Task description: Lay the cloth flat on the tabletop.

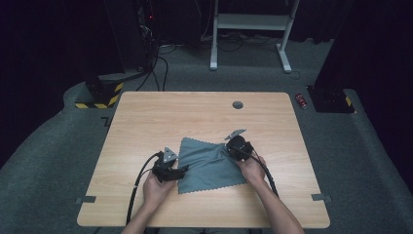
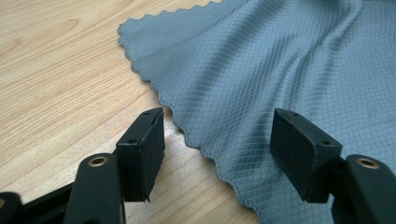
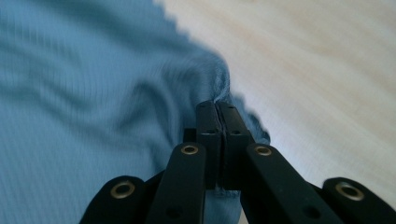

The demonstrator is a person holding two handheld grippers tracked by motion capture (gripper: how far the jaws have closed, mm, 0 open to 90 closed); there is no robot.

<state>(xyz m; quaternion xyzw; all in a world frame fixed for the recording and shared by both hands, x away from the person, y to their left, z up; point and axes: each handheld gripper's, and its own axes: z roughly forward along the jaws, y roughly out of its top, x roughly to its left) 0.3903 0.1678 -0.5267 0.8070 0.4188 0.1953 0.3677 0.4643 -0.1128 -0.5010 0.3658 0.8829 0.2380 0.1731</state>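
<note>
Two grippers work one grey cloth (image 1: 209,165), lower centre of the high view, lying mostly flat on the wooden table (image 1: 146,117). Left gripper (image 1: 181,169) sits at the cloth's left edge, right gripper (image 1: 232,146) at its upper right corner. Step looks like pinching corners for a fold or lift. To do it well: keep the right pinch firm and low, get the left jaws around the edge before pulling, else the cloth drags.

Left gripper view: jaws stand wide, nothing between the pads, left gripper (image 2: 217,151) hovering at the scalloped edge of the cloth (image 2: 261,70), which runs from lower centre to upper left of the frame. One pad over bare table (image 2: 56,84), other over fabric. Cloth has a fine diamond weave, soft ripples at upper right.

Right gripper view: right gripper (image 3: 217,109) jaws pressed together, clamped on a bunched corner of the cloth (image 3: 93,84) at frame centre. Fabric puckers around the pads, blurred. Table (image 3: 317,70) at right.
</note>
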